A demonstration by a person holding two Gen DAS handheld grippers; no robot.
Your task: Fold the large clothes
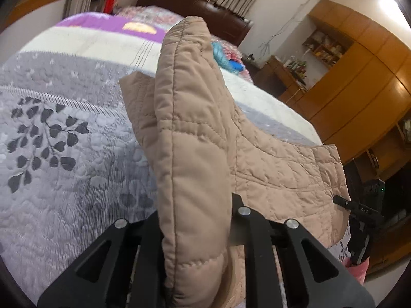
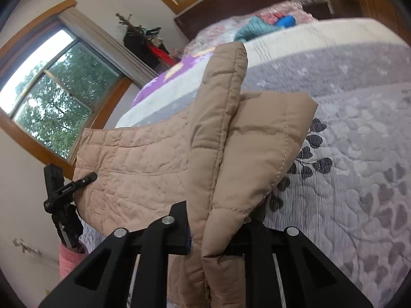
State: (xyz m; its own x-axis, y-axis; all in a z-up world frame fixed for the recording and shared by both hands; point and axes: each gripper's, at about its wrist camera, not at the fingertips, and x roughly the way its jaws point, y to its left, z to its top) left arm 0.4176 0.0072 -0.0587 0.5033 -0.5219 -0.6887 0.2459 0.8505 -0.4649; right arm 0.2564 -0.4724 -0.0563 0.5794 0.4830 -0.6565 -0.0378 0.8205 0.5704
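The tan quilted padded jacket (image 1: 195, 133) is held up over the bed with the grey leaf-patterned quilted bedspread (image 1: 64, 154), gripped at two places along its near edge. The left gripper (image 1: 197, 220) has its black jaws clamped on a thick folded ridge of the jacket, which stands upright between them and rises toward the far dark brown headboard (image 1: 205, 7). The right gripper (image 2: 215, 220) likewise has its jaws closed on a doubled fold of the same jacket (image 2: 218, 141). Between the two grips the rest of the jacket spreads flat as a quilted panel. In the right wrist view, a wood-framed window (image 2: 51, 82) shows on the left wall, with a purple patch (image 2: 164, 77) on the far bedding.
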